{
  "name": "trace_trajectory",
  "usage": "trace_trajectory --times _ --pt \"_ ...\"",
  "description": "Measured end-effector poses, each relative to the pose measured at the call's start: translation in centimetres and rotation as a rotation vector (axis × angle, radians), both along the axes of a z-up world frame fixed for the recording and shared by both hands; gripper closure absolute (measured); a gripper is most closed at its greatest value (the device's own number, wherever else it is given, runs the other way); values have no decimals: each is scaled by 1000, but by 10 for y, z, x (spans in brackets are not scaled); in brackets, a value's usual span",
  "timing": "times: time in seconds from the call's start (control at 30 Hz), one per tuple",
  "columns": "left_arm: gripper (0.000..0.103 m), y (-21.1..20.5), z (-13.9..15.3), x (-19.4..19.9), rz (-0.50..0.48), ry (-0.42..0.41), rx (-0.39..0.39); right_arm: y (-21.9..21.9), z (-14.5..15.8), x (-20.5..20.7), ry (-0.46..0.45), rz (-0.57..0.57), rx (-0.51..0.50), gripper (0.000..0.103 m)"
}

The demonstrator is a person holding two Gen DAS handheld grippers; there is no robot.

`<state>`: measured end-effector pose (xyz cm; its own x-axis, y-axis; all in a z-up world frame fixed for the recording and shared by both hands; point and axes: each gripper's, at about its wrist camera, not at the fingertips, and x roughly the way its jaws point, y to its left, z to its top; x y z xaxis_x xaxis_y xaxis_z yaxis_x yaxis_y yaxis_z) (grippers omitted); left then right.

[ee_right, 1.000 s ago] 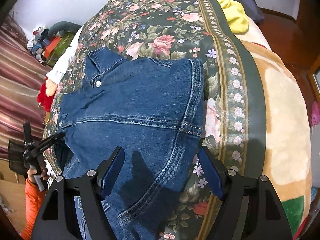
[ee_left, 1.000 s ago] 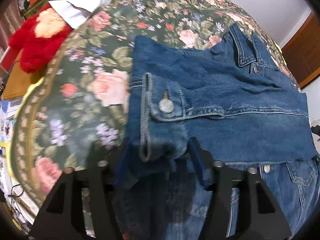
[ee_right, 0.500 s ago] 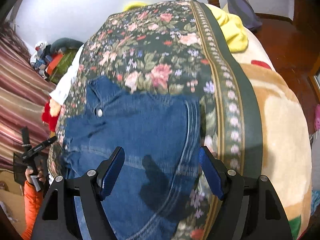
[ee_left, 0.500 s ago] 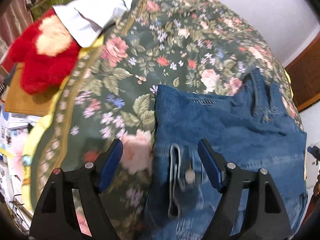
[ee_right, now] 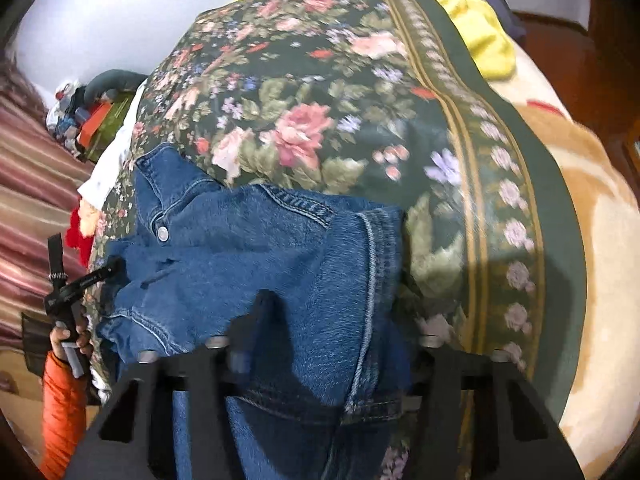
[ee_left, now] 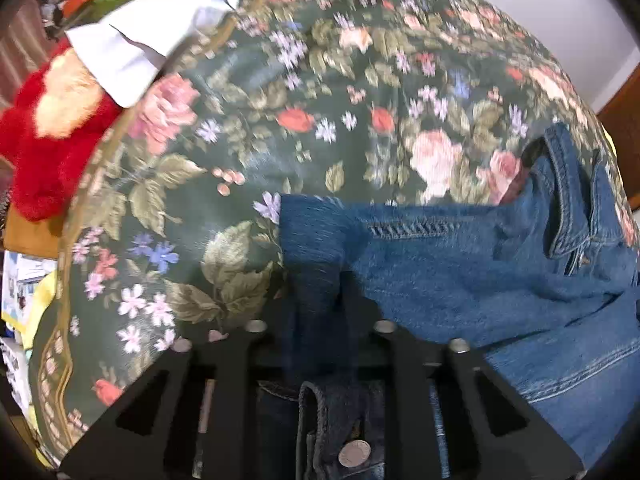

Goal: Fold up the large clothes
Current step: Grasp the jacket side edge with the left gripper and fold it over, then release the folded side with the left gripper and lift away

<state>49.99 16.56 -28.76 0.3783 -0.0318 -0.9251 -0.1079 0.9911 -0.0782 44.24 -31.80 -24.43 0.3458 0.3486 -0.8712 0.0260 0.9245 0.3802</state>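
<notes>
Denim fills both views: one denim jacket lies on the floral bedspread, its long axis running side to side between the hands. Left gripper is clenched on the jacket's left corner. Right gripper has cloth bunched between its fingers, though whether it pinches I cannot tell. Two grippers, one garment.

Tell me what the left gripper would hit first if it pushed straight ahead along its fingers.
The left gripper is already shut on the denim jacket; straight ahead it would probably push that fold forward onto the floral bedspread. Depth is unclear.
</notes>
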Motion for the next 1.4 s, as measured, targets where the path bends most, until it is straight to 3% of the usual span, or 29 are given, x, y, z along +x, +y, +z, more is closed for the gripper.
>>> trace_trajectory --times 0.1,0.23,0.37,0.47,0.63,0.77,1.03,1.17,1.23,1.3,1.37,1.4 --pt "94 1 22 -15 11 -66 30 12 11 7 -36 34 -70 87" --pt "95 16 55 -41 32 -157 21 33 27 29 -97 87 -137 91" --pt "95 31 70 -46 43 -164 71 61 35 63 -128 135 -165 91" --pt "95 39 66 -40 57 -145 142 85 36 88 -149 166 -172 91" --pt "94 57 39 -24 111 -98 151 108 27 114 -161 161 -207 91" --pt "86 69 21 -22 134 -85 148 103 19 120 -152 162 -211 90" --pt "78 57 21 -36 78 -98 209 85 19 112 -94 164 -170 85" --pt "78 52 30 -48 74 -94 207 81 22 100 -89 166 -206 84" --pt "76 51 36 -56 84 -100 200 83 22 92 -91 174 -263 70" --pt "74 50 43 -65 91 -109 192 86 21 82 -107 164 -379 27" --pt "74 47 53 -75 88 -121 183 86 23 70 -152 157 -440 26" --pt "73 45 59 -81 83 -128 179 84 25 64 -151 164 -424 26"
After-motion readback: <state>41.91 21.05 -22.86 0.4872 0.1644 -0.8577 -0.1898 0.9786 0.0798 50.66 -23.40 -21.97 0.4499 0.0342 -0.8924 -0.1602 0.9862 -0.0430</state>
